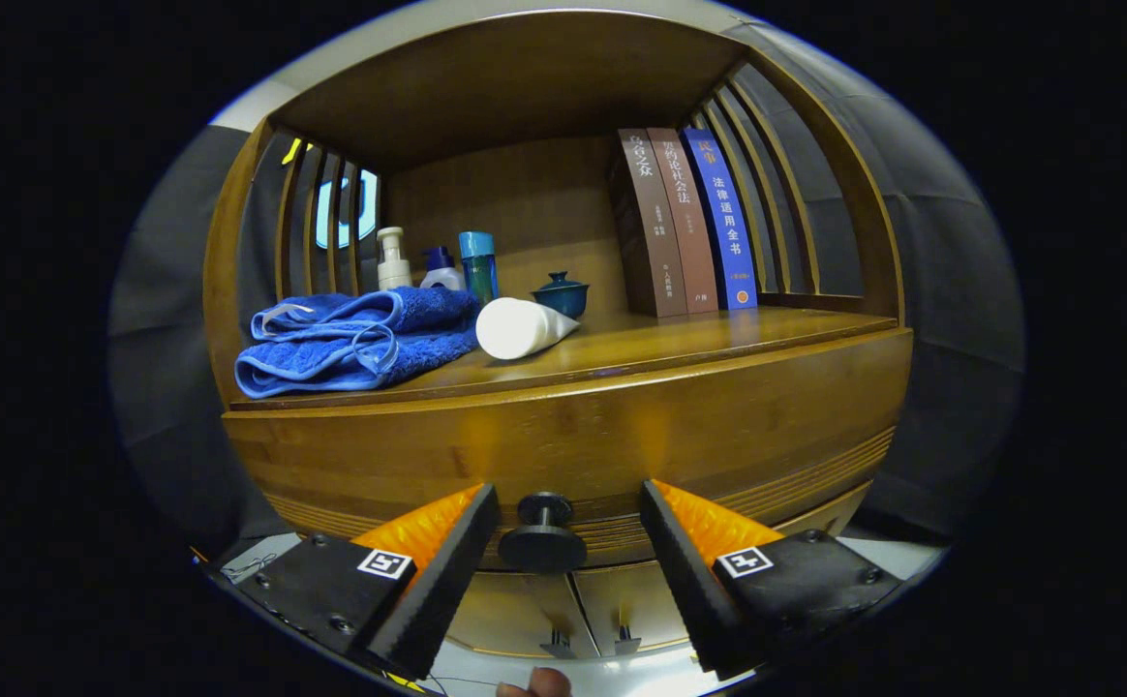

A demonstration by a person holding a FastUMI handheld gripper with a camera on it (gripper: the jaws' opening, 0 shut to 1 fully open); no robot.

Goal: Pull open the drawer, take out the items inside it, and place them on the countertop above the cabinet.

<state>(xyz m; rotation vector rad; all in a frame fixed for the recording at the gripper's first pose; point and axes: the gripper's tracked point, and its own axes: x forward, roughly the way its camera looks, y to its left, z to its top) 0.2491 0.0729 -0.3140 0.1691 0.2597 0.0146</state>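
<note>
A wooden cabinet faces me, with its drawer front (622,436) closed below the countertop (699,334). A round dark knob (544,532) sticks out of the drawer front. My gripper (570,508) stands open, one finger on each side of the knob, with a gap between each fingertip and the knob. What lies inside the drawer is hidden.
On the countertop lie a folded blue towel (355,339) and a white tube (523,327) on its side. Behind them stand a pump bottle (392,259), a teal bottle (478,266) and a lidded teal cup (561,293). Three books (689,223) stand at the right. Lower cabinet doors (563,610) sit beneath the drawer.
</note>
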